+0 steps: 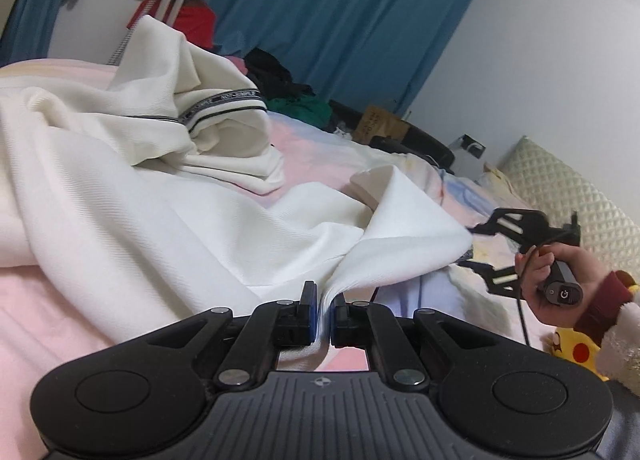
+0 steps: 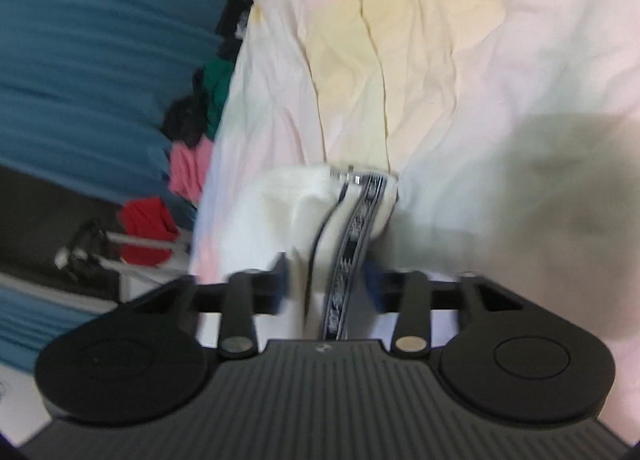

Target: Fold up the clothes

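Spread over the bed [image 1: 60, 300]: a white garment [image 1: 200, 212], bunched and half lifted, far side heaped up, near edge drawn toward the left gripper [image 1: 324, 300]. Left gripper clamped together on that near edge, cloth pinched flat between the pads. Right gripper [image 1: 470, 245], carried in a hand [image 1: 560, 280] at the right, jaws apart, right by a loose white corner.

To do this step well, probably: keep the left pinch firm and low. Bring the right jaws fully round an edge before closing, taking one layer rather than a bunch. Pull the two grips apart until the cloth hangs taut, then lay it flat on bare sheet before any fold. Beware the heaped far side dragging along.

Shown only from the left wrist: the whole lie of the garment, the hand, a pillow [image 1: 568, 188] at the far right. Shown only from the right wrist, though blurred: a patterned band [image 2: 352, 244] running between the parted right pads. Cannot tell whether those pads touch it.
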The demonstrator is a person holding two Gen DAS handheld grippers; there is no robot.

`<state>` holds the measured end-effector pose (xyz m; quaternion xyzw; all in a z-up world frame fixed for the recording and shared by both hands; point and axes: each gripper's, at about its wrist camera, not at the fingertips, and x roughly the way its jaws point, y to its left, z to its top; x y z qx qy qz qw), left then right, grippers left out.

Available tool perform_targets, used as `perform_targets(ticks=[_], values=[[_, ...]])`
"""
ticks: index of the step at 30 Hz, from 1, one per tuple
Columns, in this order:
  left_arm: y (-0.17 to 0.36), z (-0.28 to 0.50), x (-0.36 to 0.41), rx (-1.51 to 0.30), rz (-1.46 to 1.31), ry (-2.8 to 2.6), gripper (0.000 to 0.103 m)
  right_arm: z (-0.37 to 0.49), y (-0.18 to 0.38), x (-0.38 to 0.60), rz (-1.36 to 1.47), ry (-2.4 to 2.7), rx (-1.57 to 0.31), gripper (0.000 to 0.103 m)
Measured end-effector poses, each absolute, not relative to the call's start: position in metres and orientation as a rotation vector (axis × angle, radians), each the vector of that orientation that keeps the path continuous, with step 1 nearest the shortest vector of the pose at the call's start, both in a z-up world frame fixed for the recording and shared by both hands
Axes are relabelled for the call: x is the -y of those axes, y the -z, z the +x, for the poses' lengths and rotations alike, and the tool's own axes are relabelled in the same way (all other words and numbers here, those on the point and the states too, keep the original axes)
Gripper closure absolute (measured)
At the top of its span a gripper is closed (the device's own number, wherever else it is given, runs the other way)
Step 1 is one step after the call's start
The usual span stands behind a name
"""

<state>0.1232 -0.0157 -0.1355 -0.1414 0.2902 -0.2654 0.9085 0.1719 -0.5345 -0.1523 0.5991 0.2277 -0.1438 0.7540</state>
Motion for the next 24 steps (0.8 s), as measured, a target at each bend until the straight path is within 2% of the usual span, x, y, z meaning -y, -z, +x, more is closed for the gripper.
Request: perform_targets(ticks=[3,8,11,13,14,18,21,24], values=[[0.134,0.123,0.015,-0.609,-0.285,0.539,0.097,0.172,0.148,0.526,1.263,0.367,-0.424,0.028],[0.135,0.122,0.017,-0.622,-0.267,0.528,0.097,0.202,0.161,0.525,1.273,0.318,-0.502,0.028],[0.137,0.122,0.017,-0.63,-0.261,0.524,0.096,0.216,0.169,0.529,1.25,0.348,-0.522,0.04],[0.137,0.123,0.017,-0.63,-0.265,0.526,0.095,0.227,0.168,0.531,1.214,0.347,-0.532,0.057],[0.137,0.123,0.017,-0.626,-0.269,0.529,0.095,0.231,0.166,0.531,1.188,0.341,-0.537,0.07],[0.136,0.125,0.017,-0.604,-0.291,0.552,0.093,0.242,0.133,0.519,0.931,0.31,-0.459,0.078],[0.133,0.125,0.021,-0.573,-0.308,0.599,0.086,0.223,0.098,0.511,0.819,0.314,-0.247,0.081],[0.128,0.122,0.032,-0.536,-0.284,0.653,0.084,0.194,0.083,0.51,0.747,0.435,-0.098,0.081]])
